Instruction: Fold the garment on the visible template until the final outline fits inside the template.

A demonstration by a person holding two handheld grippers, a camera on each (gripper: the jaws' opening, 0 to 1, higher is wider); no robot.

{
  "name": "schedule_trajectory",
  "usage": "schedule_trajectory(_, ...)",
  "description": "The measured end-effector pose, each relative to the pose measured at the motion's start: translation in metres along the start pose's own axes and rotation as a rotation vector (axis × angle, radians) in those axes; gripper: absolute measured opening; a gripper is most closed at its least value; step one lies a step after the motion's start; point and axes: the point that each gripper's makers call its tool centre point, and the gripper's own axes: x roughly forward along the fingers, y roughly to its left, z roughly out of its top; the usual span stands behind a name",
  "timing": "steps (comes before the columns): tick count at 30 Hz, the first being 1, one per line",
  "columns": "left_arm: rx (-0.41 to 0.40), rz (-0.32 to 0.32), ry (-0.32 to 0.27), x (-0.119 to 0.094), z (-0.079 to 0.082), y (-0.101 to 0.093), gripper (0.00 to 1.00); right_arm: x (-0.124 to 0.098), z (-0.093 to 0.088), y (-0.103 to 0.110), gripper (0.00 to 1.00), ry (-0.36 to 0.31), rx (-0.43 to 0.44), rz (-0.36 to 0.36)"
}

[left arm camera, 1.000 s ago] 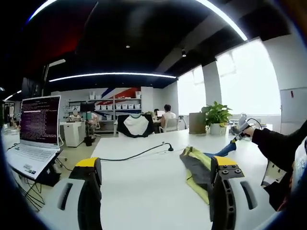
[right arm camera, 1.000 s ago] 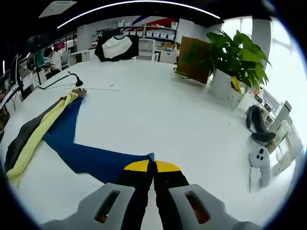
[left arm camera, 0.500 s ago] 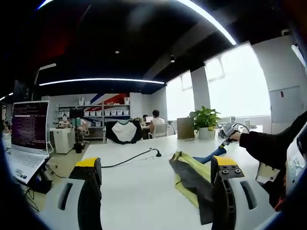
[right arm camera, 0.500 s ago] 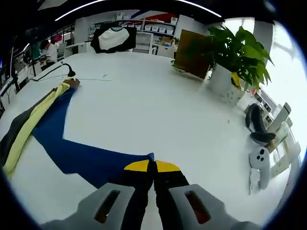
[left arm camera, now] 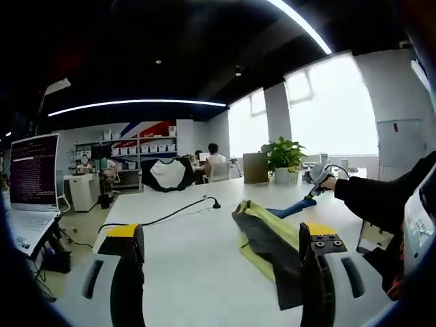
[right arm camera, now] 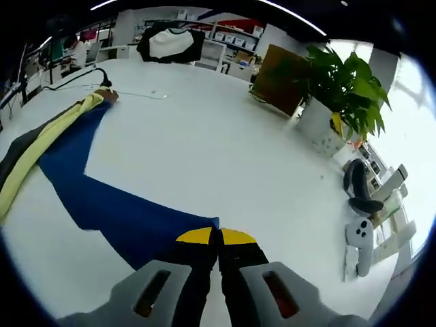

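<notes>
white table [right arm camera: 225, 157] stretches toward a potted plant [right arm camera: 334, 88] and an office behind. the right gripper [right arm camera: 219, 240] has its jaws closed on the blue edge of the garment [right arm camera: 95, 197], whose yellow and grey folds trail away across the table. the left gripper [left arm camera: 219, 235] hangs with jaws wide apart and empty, the garment just beside its right jaw.

White surface [right arm camera: 204, 157]. Green leafy plant in a white pot [right arm camera: 338, 102], near the far edge; brown cardboard box [right arm camera: 281, 78] just beside it. Black cable with a plug end [left arm camera: 178, 212], lying across the far part. White handheld controller [right arm camera: 359, 240] and dark headset [right arm camera: 360, 192], at the right edge. Open laptop with a lit screen [left arm camera: 30, 180], off the left edge. Black-and-white shirt [left arm camera: 165, 174] hung in the background.
</notes>
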Motion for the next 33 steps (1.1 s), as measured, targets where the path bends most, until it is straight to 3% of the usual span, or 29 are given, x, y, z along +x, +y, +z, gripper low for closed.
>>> schedule_trajectory(6,-0.014,-0.077,0.034,0.012,-0.012,-0.018,0.98,0.007,-0.002,0.001,0.00,-0.001,-0.029,-0.010)
schedule_trajectory(10,-0.009,-0.098,0.052,0.018,-0.020,-0.027,0.96,0.007,-0.002,0.002,0.00,0.020,-0.103,-0.036)
schedule_trajectory(16,-0.001,-0.155,0.126,0.030,-0.040,-0.039,0.89,0.008,0.000,0.001,0.00,0.013,-0.160,-0.046)
schedule_trajectory(20,0.067,-0.229,0.227,0.037,-0.064,-0.053,0.76,0.008,0.000,0.000,0.00,-0.015,-0.136,-0.033)
schedule_trajectory(26,0.024,-0.275,0.302,0.045,-0.083,-0.068,0.77,0.008,0.000,0.000,0.00,-0.049,-0.128,-0.025)
schedule_trajectory(33,0.035,-0.316,0.362,0.044,-0.102,-0.083,0.75,0.008,-0.001,-0.002,0.00,-0.069,-0.086,-0.004)
